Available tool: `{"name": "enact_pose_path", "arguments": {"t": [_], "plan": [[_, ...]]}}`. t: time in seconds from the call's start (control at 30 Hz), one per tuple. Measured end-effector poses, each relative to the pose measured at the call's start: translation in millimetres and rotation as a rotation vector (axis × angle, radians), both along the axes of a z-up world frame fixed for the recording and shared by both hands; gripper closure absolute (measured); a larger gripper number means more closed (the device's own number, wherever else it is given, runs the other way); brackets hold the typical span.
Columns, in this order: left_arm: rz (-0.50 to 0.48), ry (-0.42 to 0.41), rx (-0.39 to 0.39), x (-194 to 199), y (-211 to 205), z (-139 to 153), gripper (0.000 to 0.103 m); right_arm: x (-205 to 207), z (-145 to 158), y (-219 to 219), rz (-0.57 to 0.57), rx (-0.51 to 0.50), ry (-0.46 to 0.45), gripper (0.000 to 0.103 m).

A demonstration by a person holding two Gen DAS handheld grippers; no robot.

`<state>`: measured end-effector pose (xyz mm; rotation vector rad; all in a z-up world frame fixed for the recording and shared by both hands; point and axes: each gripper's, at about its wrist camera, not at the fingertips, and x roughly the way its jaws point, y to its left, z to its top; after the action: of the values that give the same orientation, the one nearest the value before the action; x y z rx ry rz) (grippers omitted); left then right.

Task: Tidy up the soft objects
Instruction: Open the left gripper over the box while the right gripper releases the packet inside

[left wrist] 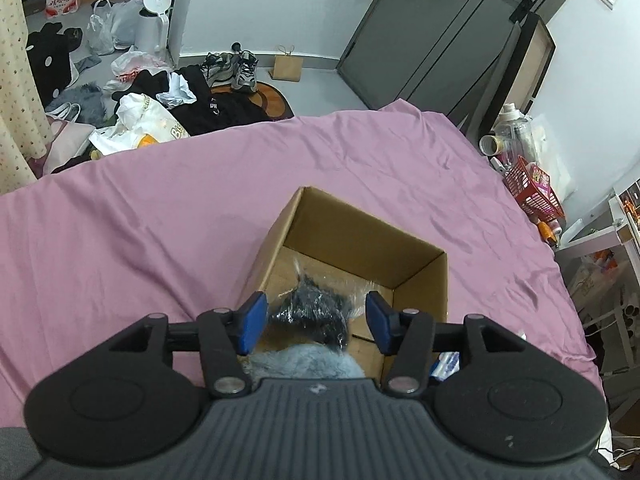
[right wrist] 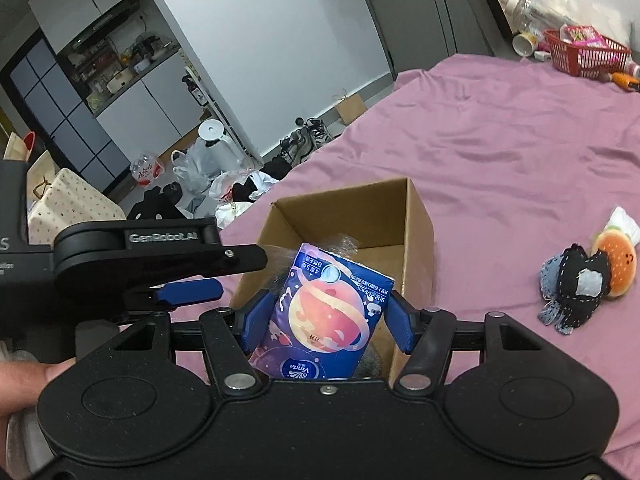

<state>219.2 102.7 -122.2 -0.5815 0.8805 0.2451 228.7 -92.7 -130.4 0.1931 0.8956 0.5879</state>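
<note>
- Open cardboard box [left wrist: 360, 236] on pink sheet; holds plastic-wrapped dark bundle [left wrist: 316, 308] and grey fluffy item [left wrist: 304, 364]
- Blue tissue pack [right wrist: 324, 316], upright, above box
- Burger plush [right wrist: 614, 264] touching denim plush [right wrist: 572, 288]; well apart from box

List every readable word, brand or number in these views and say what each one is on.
"GenRobot.AI": on the left tongs, along the black arm.
"Vinda": on the tissue pack held by the right tongs, printed upside down.
Small Chinese print along the pack's top: too small to read.
Print on floor bags and bottle pack: blurred.
</note>
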Motion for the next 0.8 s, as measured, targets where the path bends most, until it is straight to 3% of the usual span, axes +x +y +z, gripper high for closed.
{"name": "enact_pose_path", "arguments": {"t": [0.17, 0.4, 0.57, 0.67, 0.8], "plan": [[0.003, -0.001, 0.0, -2.4, 2.2, 2.4, 0.049, 5.0, -5.1, 0.7, 0.005, 0.043, 0.046, 0.04], [0.001, 0.01, 0.014, -3.8, -1.1, 7.9, 0.049, 5.8, -2.7, -5.5, -0.026, 0.03, 0.066, 0.021], [-0.007, 0.017, 0.039, -7.6, -8.0, 13.5, 0.033, 8.2, 5.4, -20.7, -0.067, 0.034, 0.078, 0.01], [-0.015, 0.023, 0.058, -9.2, -14.4, 18.0, 0.03, 9.5, 8.5, -30.7, -0.091, 0.003, 0.087, 0.003], [-0.03, 0.028, 0.073, -9.5, -24.9, 23.0, 0.029, 12.3, 7.9, -47.2, -0.132, -0.033, 0.103, 0.001]]}}
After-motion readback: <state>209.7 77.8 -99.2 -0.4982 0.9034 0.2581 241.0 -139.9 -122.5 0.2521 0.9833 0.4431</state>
